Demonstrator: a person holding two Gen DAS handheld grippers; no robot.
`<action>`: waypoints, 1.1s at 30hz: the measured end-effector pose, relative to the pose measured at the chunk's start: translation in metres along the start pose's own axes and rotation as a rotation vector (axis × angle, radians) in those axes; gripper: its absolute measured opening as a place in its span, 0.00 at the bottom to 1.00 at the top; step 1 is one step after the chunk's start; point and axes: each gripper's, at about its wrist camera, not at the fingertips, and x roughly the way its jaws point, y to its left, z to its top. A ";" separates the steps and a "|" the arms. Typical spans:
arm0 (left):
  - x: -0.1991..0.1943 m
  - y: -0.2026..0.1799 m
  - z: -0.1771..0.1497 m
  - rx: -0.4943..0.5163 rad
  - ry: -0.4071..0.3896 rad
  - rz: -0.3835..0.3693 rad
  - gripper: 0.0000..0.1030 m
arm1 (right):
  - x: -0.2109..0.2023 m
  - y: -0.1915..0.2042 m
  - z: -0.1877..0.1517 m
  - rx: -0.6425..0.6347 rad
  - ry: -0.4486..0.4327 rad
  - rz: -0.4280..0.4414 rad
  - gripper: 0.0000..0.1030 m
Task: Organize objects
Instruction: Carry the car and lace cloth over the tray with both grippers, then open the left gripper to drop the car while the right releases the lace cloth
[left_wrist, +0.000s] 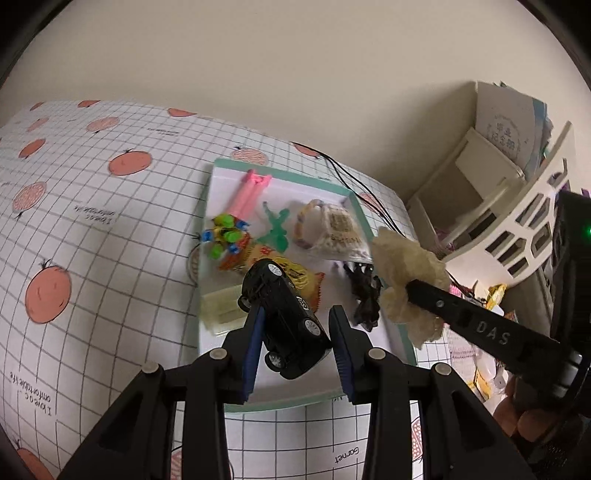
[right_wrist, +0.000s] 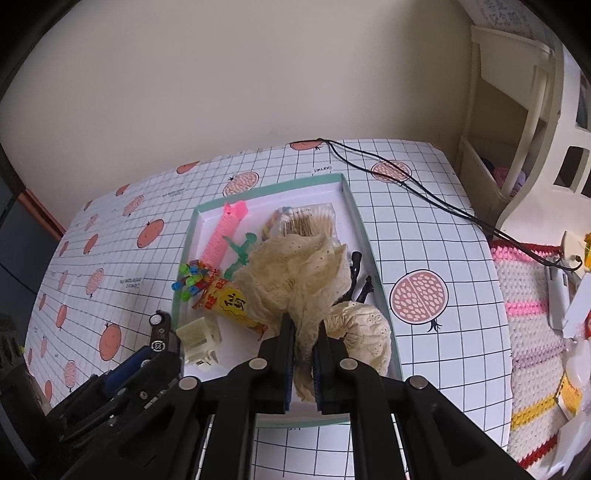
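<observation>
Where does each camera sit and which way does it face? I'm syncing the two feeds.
Left wrist: on the left hand-held gripper, looking along its fingers, down at the tray; a toy car sits between them.
Right wrist: on the right hand-held gripper, looking down at the same tray; it pinches lace cloth.
Shared: tray, pink comb, and each other's gripper.
</observation>
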 end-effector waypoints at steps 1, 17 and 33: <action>0.002 -0.002 0.000 0.009 0.000 0.003 0.36 | 0.002 0.000 -0.001 -0.001 0.007 -0.002 0.09; 0.050 -0.010 -0.005 0.053 0.087 0.047 0.34 | 0.049 0.000 -0.013 -0.033 0.124 -0.020 0.09; 0.037 -0.001 -0.001 0.027 0.071 0.052 0.33 | 0.052 0.005 -0.021 -0.068 0.134 -0.022 0.31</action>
